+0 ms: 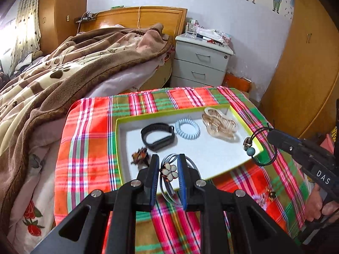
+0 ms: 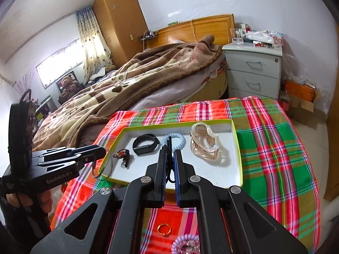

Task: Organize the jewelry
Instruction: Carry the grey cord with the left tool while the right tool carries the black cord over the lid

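Plaid cloth [image 1: 89,148] in red and green is spread over the desk, and one white tray [image 1: 135,169] with a yellow-green rim is set on it.

Four things are counted in the tray, left to right: one small brown beaded piece [image 1: 139,155], one black wristband [image 1: 157,135], one pale blue coil hair tie [image 1: 187,128] and one clear amber hair claw clip [image 1: 219,124]. The wristband and the coil tie are seen touching; the clip is set apart at the far right corner.

Two claws are counted. The left claw [image 1: 168,170] is seen pinching one clear hairband [image 1: 169,190] with a white flower [image 1: 169,171] on it, held over the near edge of the tray. The right claw [image 2: 169,158] is pressed together on one thin black cord [image 1: 264,148], which is held above the right side of the tray.

Only in the left wrist view are the cord's blue bead [image 1: 250,150] and the flower shown. Only in the right wrist view are one gold ring [image 2: 164,229] and one lilac coil tie [image 2: 186,244] shown, lying on the cloth near the camera. In that view the hairband is seen only as a thin clear loop at the left claw's tip.
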`<act>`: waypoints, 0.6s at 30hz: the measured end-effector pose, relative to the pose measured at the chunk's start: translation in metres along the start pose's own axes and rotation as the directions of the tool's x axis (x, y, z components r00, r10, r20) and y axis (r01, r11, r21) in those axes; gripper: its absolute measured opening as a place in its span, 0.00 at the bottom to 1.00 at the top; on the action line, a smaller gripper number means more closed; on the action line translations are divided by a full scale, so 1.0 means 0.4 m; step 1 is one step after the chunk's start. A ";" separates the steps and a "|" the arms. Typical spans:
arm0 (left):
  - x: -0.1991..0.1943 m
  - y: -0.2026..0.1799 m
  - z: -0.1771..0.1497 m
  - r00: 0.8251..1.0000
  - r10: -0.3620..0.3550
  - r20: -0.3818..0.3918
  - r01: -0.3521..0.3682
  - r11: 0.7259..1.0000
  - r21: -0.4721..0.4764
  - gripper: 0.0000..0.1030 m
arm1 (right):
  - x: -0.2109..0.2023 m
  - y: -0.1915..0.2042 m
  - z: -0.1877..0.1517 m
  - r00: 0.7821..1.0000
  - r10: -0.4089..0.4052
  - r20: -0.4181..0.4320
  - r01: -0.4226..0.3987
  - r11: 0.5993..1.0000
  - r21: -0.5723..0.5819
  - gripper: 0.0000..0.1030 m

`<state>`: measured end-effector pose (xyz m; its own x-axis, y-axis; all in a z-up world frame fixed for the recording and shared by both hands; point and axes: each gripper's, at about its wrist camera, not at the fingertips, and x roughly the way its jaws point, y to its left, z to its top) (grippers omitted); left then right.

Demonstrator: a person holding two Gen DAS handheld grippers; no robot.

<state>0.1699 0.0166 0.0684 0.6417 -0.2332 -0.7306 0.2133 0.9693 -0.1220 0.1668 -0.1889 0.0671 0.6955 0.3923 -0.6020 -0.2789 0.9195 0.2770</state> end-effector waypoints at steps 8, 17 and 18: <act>0.089 -0.007 0.053 0.999 -0.018 -0.047 0.018 1.000 -0.007 0.18 | 0.080 -0.036 0.008 0.997 -0.038 -0.061 0.040 0.999 0.032 0.06; 0.192 -0.034 0.062 0.994 -0.039 -0.107 0.041 0.999 0.011 0.18 | 0.123 -0.085 -0.006 0.992 -0.053 -0.119 0.059 0.997 0.054 0.06; 0.201 -0.036 0.062 0.993 -0.043 -0.113 0.044 0.999 0.008 0.18 | 0.127 -0.089 -0.005 0.991 -0.051 -0.124 0.058 0.997 0.057 0.06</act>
<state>0.2365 -0.0178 0.0282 0.5449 -0.2646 -0.7957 0.2472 0.9574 -0.1491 0.2109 -0.2015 0.0252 0.6214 0.3451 -0.7034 -0.1997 0.9379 0.2837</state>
